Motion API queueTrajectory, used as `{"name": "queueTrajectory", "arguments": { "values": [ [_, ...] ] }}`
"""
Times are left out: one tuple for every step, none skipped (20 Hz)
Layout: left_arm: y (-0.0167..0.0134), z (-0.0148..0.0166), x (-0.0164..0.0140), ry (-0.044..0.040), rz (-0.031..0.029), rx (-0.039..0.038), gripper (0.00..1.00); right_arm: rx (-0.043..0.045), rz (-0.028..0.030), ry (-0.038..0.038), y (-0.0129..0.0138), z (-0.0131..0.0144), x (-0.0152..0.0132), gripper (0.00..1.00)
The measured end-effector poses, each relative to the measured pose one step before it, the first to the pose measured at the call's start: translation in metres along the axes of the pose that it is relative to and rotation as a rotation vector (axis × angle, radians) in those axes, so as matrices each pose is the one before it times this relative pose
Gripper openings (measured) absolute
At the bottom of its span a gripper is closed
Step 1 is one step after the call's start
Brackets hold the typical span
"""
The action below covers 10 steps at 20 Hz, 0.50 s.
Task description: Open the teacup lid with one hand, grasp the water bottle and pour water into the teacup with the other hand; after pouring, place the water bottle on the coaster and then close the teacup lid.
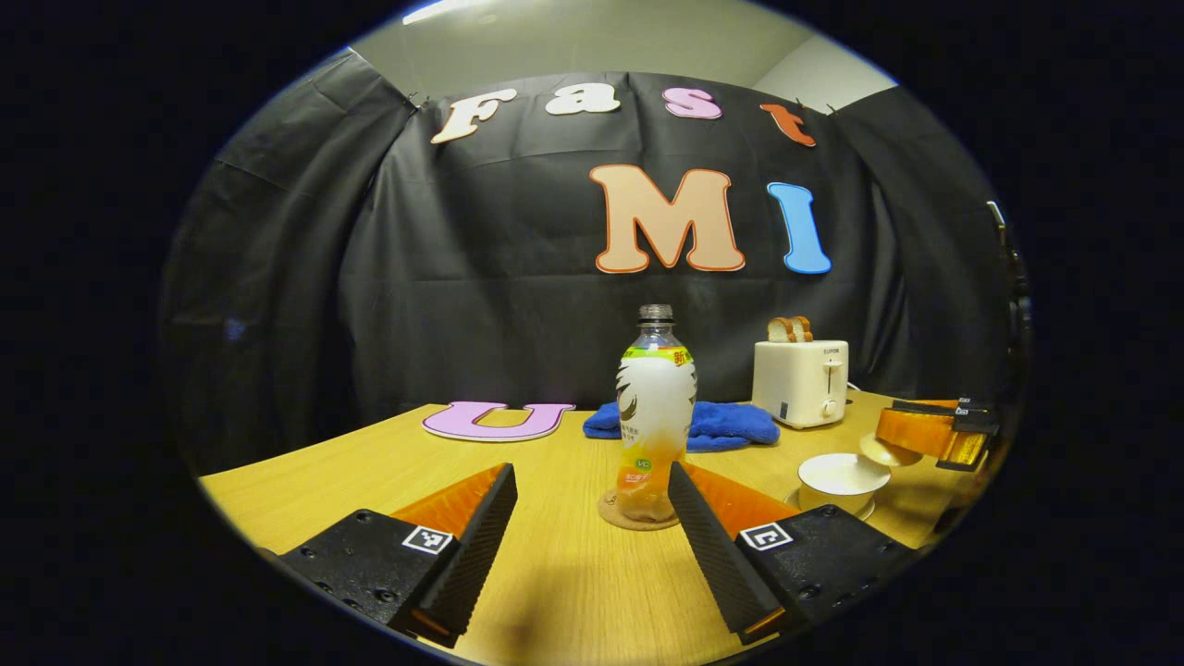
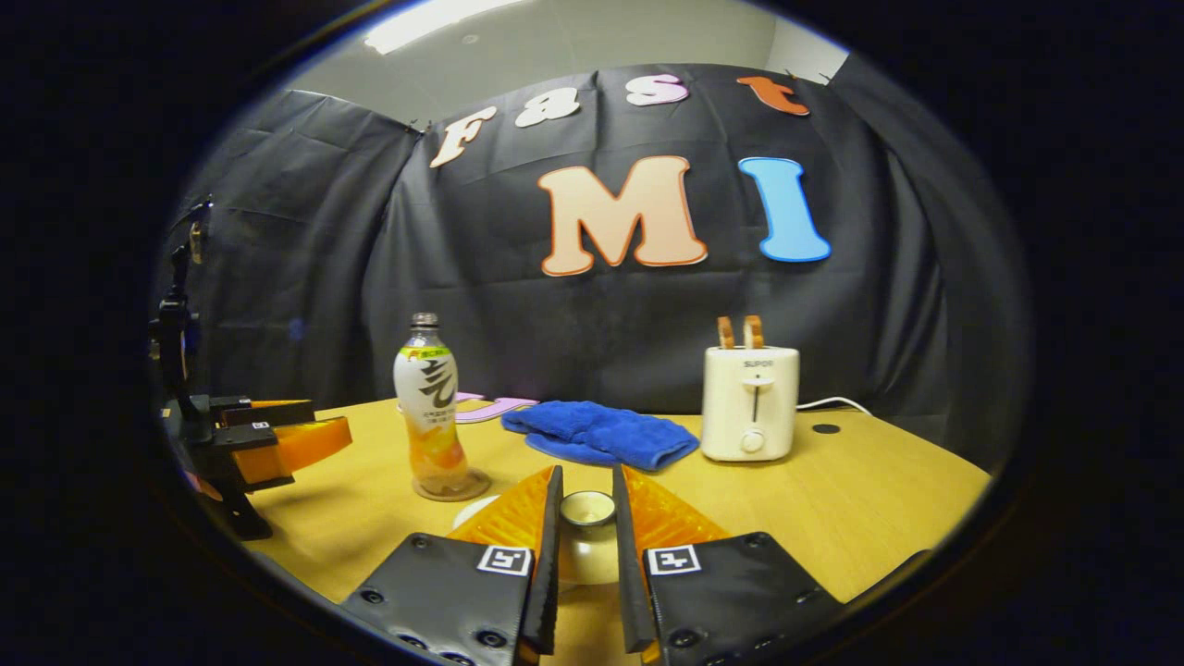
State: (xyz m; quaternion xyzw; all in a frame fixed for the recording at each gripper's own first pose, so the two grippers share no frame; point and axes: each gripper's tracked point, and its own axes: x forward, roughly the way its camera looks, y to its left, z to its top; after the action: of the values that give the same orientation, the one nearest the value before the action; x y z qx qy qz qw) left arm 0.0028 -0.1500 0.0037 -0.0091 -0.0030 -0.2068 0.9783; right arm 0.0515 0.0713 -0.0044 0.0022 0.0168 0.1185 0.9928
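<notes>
The water bottle [image 1: 655, 407] stands upright on a round cork coaster [image 1: 612, 514], just ahead of my open left gripper [image 1: 592, 470]; the bottle is near the right finger and nothing lies between the fingers. The white teacup [image 1: 840, 474] sits to the right, uncovered. My right gripper [image 1: 925, 431] holds the white lid [image 1: 883, 450] tilted by the cup's far rim. In the right gripper view, my right gripper [image 2: 585, 481] is shut on the lid's knob [image 2: 587, 508]. The bottle [image 2: 428, 407] and the left gripper [image 2: 277, 444] stand to the left.
A blue cloth [image 2: 601, 433] lies folded at the back of the wooden table [image 2: 879, 499]. A white toaster [image 2: 749, 402] holding two slices of bread stands right of it, its cord trailing right. A pink letter [image 1: 497, 420] lies flat at the back left.
</notes>
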Motion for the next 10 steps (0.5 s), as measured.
{"name": "queueTrajectory", "arguments": {
  "values": [
    [-0.00068, -0.00111, -0.00037, 0.00089, 0.0003, 0.00041, 0.96, 0.0009, 0.02789, 0.00979, 0.0087, -0.00238, 0.00463, 0.29],
    [-0.00032, 0.00009, 0.00071, -0.00032, -0.00125, -0.00029, 0.96, -0.00059, 0.02223, 0.01214, 0.00597, -0.00317, 0.00554, 0.33],
    [-0.00042, 0.00003, 0.00032, -0.00028, -0.00209, -0.00003, 0.96, -0.00258, 0.01471, 0.01522, 0.00451, -0.00282, 0.00389, 0.34],
    [-0.00018, 0.00027, -0.00045, -0.00001, -0.00158, 0.0001, 0.96, -0.00135, 0.01342, 0.01471, 0.00302, -0.00159, 0.00255, 0.29],
    [0.00006, 0.00028, 0.00025, -0.00015, -0.00101, -0.0003, 0.96, 0.00096, 0.01212, 0.01136, 0.00318, -0.00113, 0.00229, 0.3],
    [-0.00058, -0.00045, -0.00133, 0.0001, -0.00042, 0.00019, 0.96, 0.00016, 0.01114, 0.00965, 0.0027, -0.00084, 0.00233, 0.31],
    [0.0002, -0.00027, 0.00034, 0.00044, 0.00014, -0.00014, 0.96, 0.00043, 0.01142, 0.01252, 0.00163, -0.00128, 0.0025, 0.29],
    [-0.00013, 0.00002, 0.00025, -0.00037, -0.00032, -0.00035, 0.96, -0.00129, 0.00283, 0.00996, -0.00029, -0.00161, 0.00063, 0.31],
    [0.00049, 0.00071, -0.00064, 0.00083, -0.00031, 0.00015, 0.96, -0.00163, 0.00332, 0.01161, 0.00192, -0.00176, 0.00149, 0.31],
    [-0.00054, -0.00034, 0.00085, -0.0008, -0.00019, -0.00026, 0.96, -0.00063, 0.00188, 0.00996, -0.00003, -0.0018, 0.00157, 0.31]
  ]
}}
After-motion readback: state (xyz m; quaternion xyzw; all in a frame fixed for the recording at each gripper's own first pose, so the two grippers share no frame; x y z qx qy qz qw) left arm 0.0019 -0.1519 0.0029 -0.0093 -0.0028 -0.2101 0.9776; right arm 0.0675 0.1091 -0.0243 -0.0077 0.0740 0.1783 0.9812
